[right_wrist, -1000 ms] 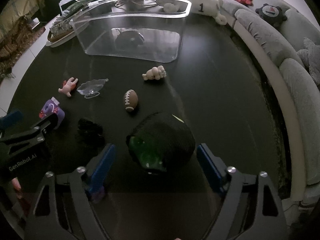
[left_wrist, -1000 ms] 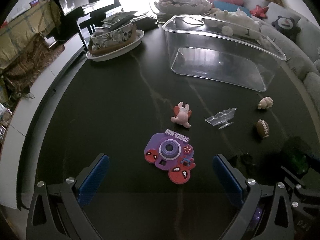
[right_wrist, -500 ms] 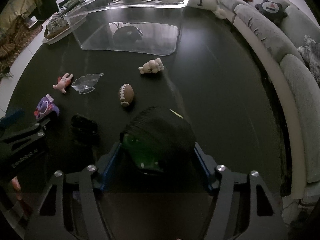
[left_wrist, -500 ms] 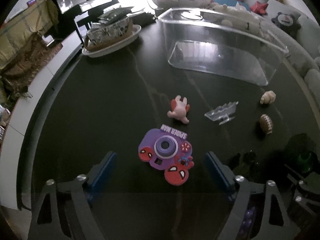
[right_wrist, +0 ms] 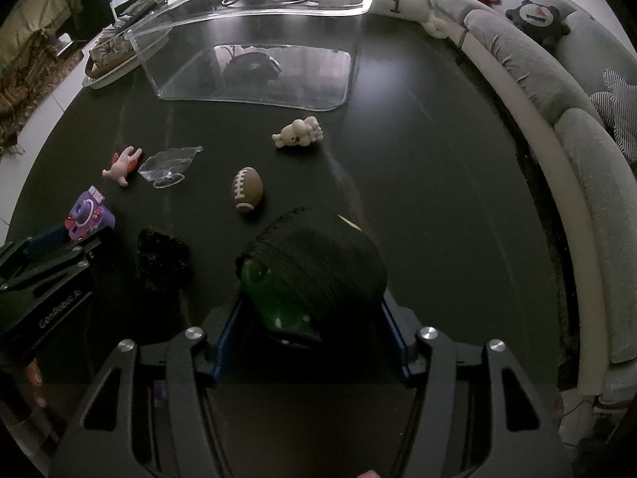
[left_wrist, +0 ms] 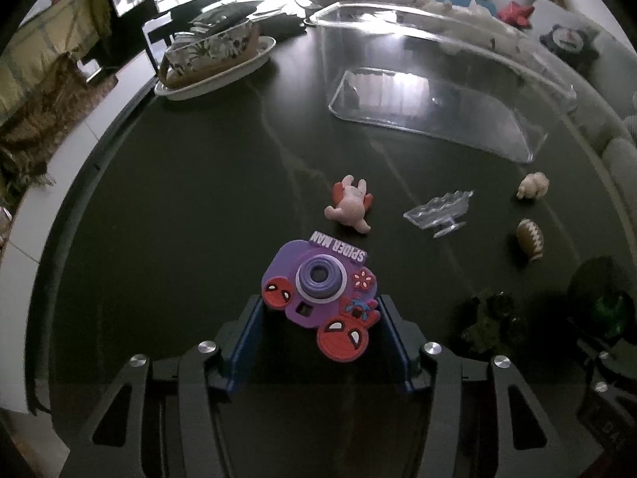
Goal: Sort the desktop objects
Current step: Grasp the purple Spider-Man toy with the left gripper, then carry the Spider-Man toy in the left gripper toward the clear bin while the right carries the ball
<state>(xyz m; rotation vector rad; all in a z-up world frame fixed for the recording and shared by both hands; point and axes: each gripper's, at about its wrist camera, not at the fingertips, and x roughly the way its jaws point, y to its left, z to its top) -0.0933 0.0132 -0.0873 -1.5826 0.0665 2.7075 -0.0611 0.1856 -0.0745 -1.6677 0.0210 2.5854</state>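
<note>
My left claw (left_wrist: pixel 318 314) grips the "SPIDER MAN" camera (left_wrist: pixel 318 283) and my right claw (right_wrist: pixel 312 314) clamps the dark toy (right_wrist: pixel 318 263) on the black marbled tabletop (left_wrist: pixel 179 207), a grey sofa (right_wrist: pixel 557 91) beyond.

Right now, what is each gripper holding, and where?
Left gripper clamps the purple toy camera by its near sides; right gripper clamps the dark green toy by its flanks.

Far ahead of the jaws and to the left, a white oval plate (left_wrist: pixel 223 75) sits on the dark marbled round table (left_wrist: pixel 191 183), bearing a floral-patterned basket (left_wrist: pixel 211 49). Ahead and to the right, a grey curved sofa (right_wrist: pixel 557 91) follows the table's edge, with a dark round cushion (right_wrist: pixel 535 20) and a red star-shaped plush (left_wrist: pixel 517 14).
</note>
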